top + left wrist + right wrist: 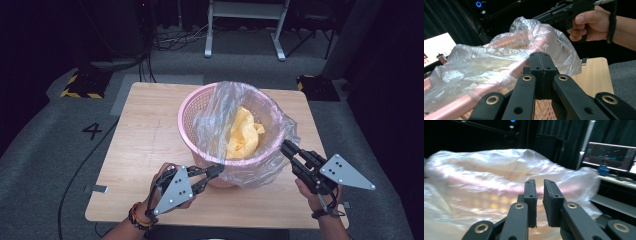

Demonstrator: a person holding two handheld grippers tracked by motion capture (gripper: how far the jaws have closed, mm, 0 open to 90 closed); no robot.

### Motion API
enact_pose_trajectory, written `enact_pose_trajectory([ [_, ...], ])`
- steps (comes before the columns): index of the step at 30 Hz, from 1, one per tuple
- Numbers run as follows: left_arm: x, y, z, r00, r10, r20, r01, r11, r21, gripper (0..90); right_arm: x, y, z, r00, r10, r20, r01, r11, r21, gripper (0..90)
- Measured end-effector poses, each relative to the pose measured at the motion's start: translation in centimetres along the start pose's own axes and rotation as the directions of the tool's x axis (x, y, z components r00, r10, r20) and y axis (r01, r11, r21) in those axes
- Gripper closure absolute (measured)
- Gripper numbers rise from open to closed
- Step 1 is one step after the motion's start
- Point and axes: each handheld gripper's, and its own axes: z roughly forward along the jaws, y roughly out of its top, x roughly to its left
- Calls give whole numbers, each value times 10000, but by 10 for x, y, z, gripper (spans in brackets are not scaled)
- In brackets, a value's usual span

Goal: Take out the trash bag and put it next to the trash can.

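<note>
Now I see a round pink plastic mesh basket [200, 107] on the wooden table [145, 135], lined with a clear plastic bag [220, 117]. My left gripper [218, 170] has its jaws together at the bag's near rim; my right gripper [285, 147] has its jaws slightly apart, just off the film.

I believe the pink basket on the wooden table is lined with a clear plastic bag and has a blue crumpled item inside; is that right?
Not quite: the crumpled item inside is yellow, not blue, as the high view shows. The rest holds: the pink basket stands on the wooden table and is lined with a clear plastic bag.
</note>
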Motion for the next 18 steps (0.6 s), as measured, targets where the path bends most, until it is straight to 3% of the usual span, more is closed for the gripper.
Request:
enact_pose_trajectory([
  [2,-3,-4,5,10000,23,83,-25,9998,203,900,4,-4,-1,9985,38,-550,-42,10000,-70,885],
  [3,-3,-4,5,10000,23,83,-25,9998,203,900,4,-4,-1,9985,38,-550,-42,10000,-70,885],
  [6,-3,-10,10,9996,-115,242,106,9993,370,900,10,-8,-1,9908,257,-1329,-276,9995,-124,882],
  [8,-4,-11,11,9997,-41,221,31,9990,435,900,12,-12,-1,9897,300,-1398,-313,9995,-72,850],
  [10,-6,-13,14,9996,177,218,-191,9975,676,900,12,-14,-1,9906,319,-1333,-323,9995,-9,810],
  [11,-6,-19,18,9994,19,358,-51,9959,901,900,11,-16,-3,9936,440,-1044,-447,9990,-43,665],
  [14,-5,-25,21,9993,-83,369,45,9947,1030,900,7,-15,-5,9956,599,-724,-611,9980,-144,595],
  [15,-4,-26,21,9992,-83,398,39,9938,1109,900,0,-13,-11,9960,818,-347,-834,9954,-467,506],
  [17,-4,-26,20,9993,-71,371,28,9934,1148,900,-3,-12,-13,9956,920,-175,-928,9941,-566,480],
  [18,-3,-26,19,9993,-73,364,30,9933,1158,900,-15,-9,-17,9917,1236,369,-1216,9912,-518,426],
])
